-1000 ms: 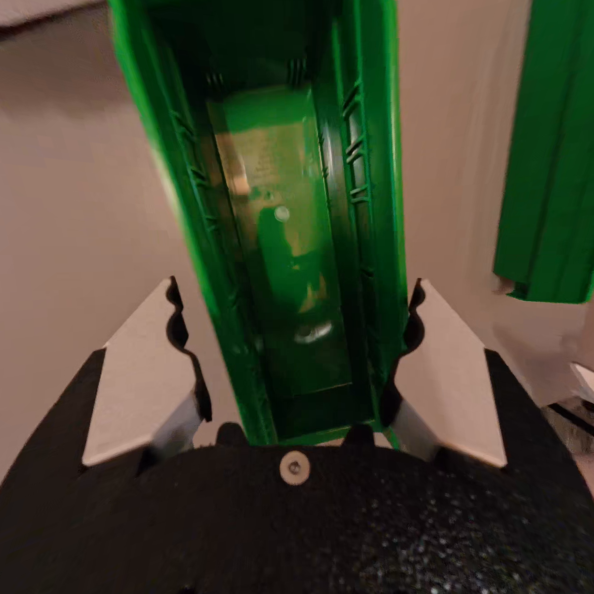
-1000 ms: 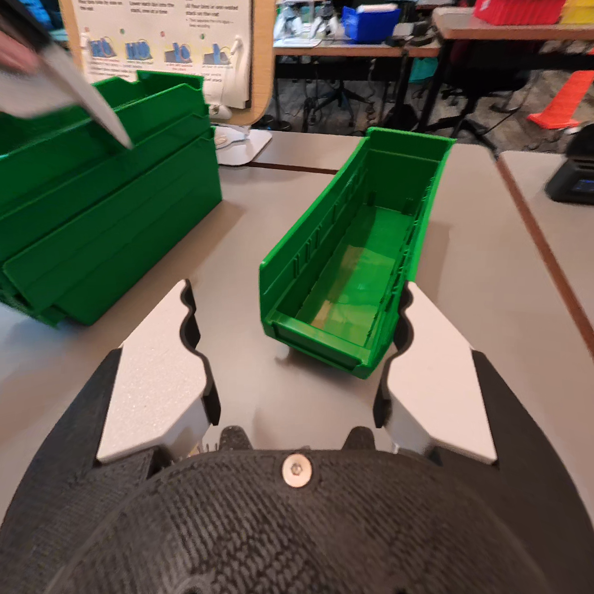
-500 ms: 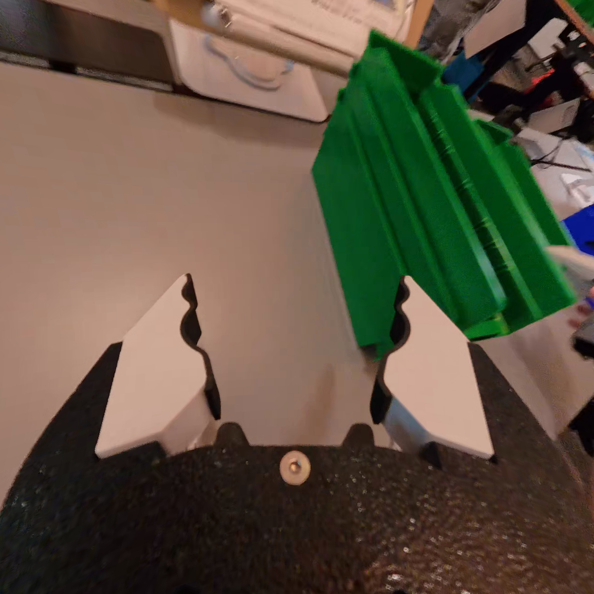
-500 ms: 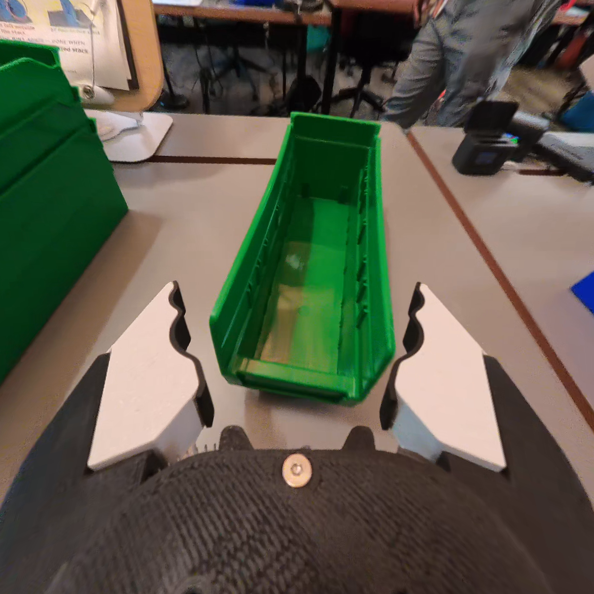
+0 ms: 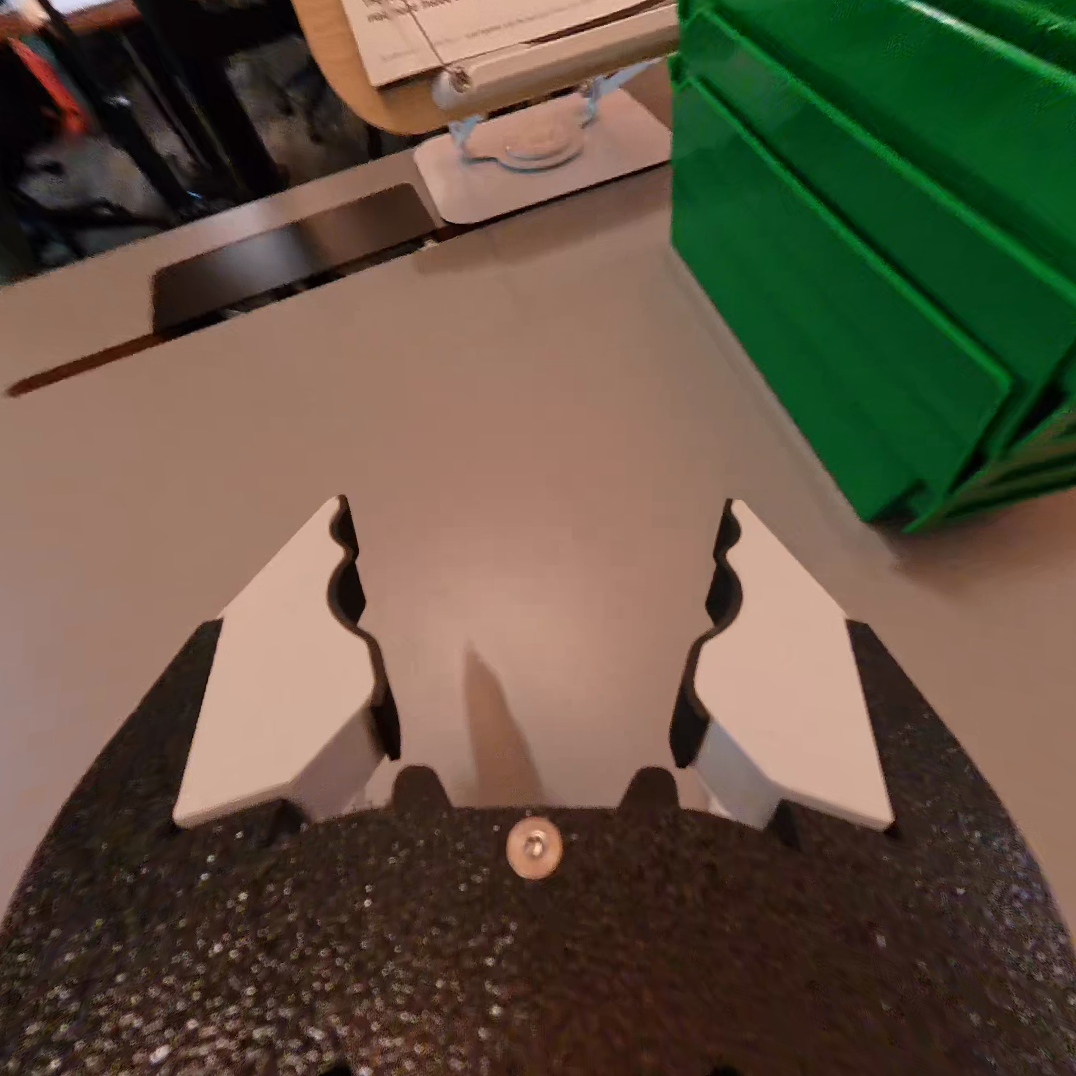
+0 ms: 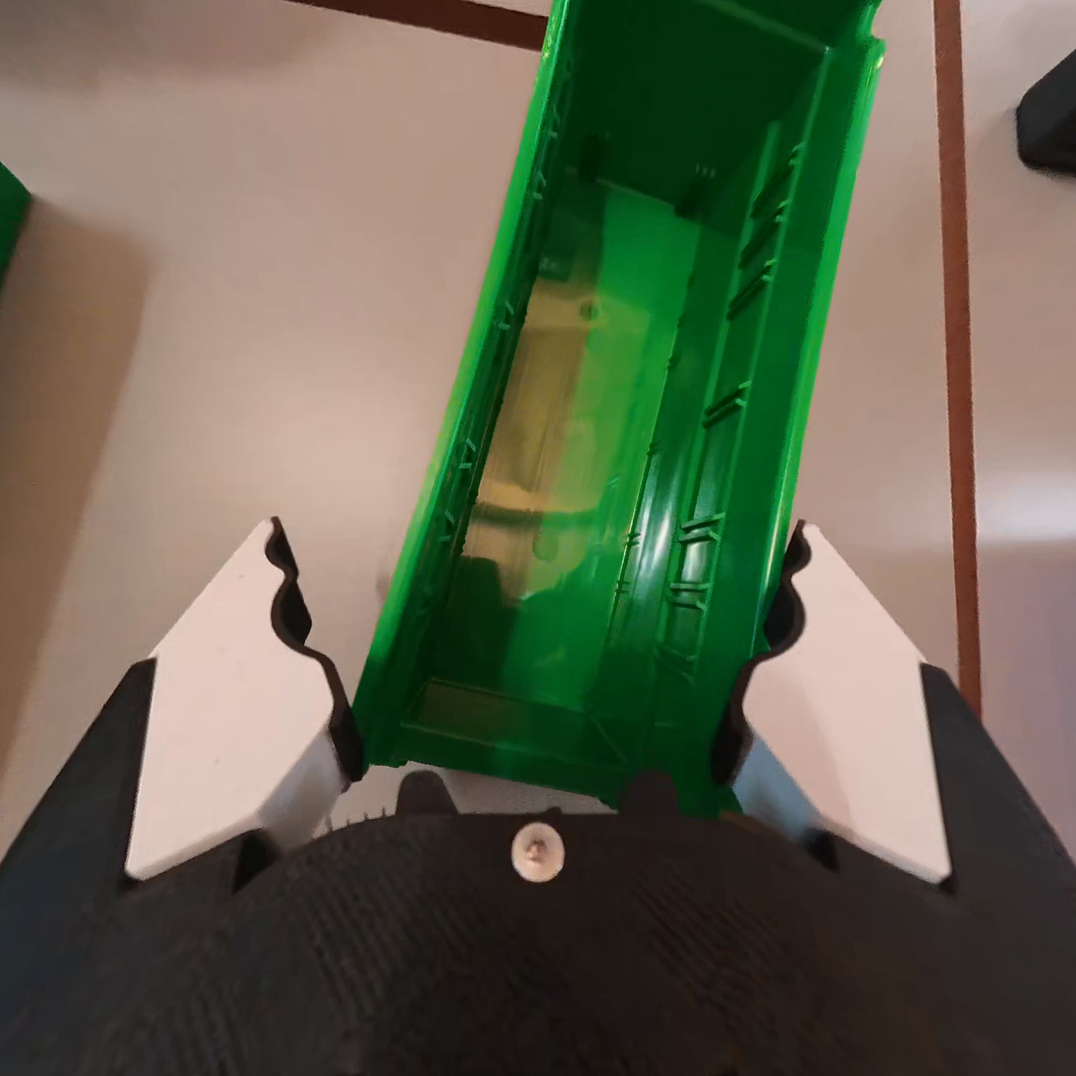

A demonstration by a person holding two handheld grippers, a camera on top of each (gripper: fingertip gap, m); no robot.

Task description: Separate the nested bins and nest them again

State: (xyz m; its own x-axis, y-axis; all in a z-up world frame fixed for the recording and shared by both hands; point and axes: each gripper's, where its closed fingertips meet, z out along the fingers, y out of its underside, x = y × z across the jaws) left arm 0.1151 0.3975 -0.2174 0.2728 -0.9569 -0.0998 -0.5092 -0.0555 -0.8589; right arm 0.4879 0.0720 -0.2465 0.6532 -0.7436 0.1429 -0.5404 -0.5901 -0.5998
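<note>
— Two grippers are seen, each in its own wrist view. How is the left gripper (image 5: 533, 582) set?

— Its white fingers (image 5: 279, 669) are spread wide apart, and nothing is held between them; only bare grey table (image 5: 407, 407) is seen in the gap.

— And where are the bins found in that view?

— A nested stack of green bins (image 5: 862, 262) is seen at the upper right of the frame, well clear of the fingers. A stand with a white base plate (image 5: 541, 157) and a paper sheet (image 5: 495, 35) is seen at the top centre, just beside the stack.

— What is shown of the right gripper (image 6: 538, 605)?

— Its jaws are also held apart. A single green bin (image 6: 658, 378) is seen open side up, running from the bottom centre to the top of the frame, with its near end lying between the fingers. Its right wall appears touched by the right finger (image 6: 838, 669); the left finger sits just beside the near corner. No firm clamp is shown.

— Anything else there?

— A dark object (image 6: 1030, 87) is cut off at the upper right edge.
</note>
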